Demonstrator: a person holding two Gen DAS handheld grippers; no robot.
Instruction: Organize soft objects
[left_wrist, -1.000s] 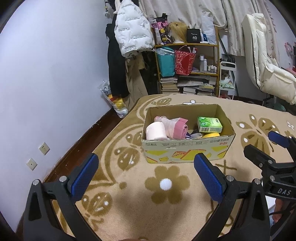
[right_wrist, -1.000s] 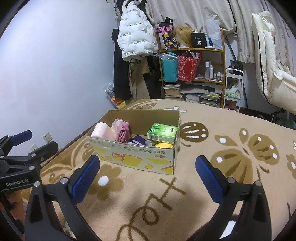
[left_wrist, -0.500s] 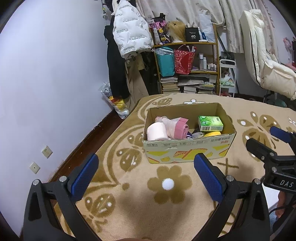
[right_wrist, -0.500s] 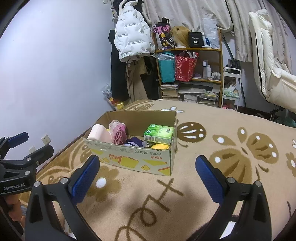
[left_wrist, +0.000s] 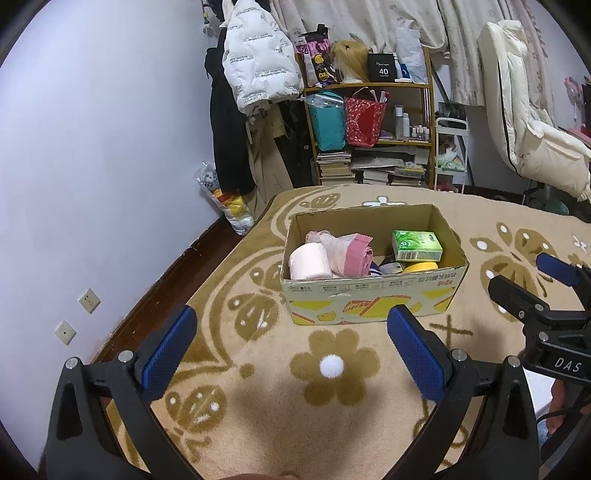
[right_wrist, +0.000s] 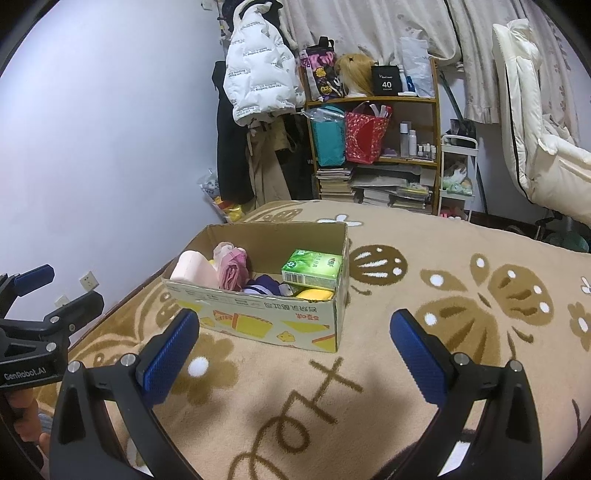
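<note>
An open cardboard box stands on the patterned carpet. Inside lie a pink roll, a pink bag, a green tissue pack, a dark blue cloth and a yellow item. My left gripper is open and empty, held above the carpet in front of the box. My right gripper is open and empty, in front of the box's right corner. Each gripper shows at the edge of the other's view.
A beige flower-patterned carpet covers the floor. A cluttered shelf with bags and books, hanging coats and a white padded chair stand at the back. The white wall with sockets is on the left.
Both grippers have drawn slightly back and shifted; the box looks a little farther away. Both stay open and empty.
</note>
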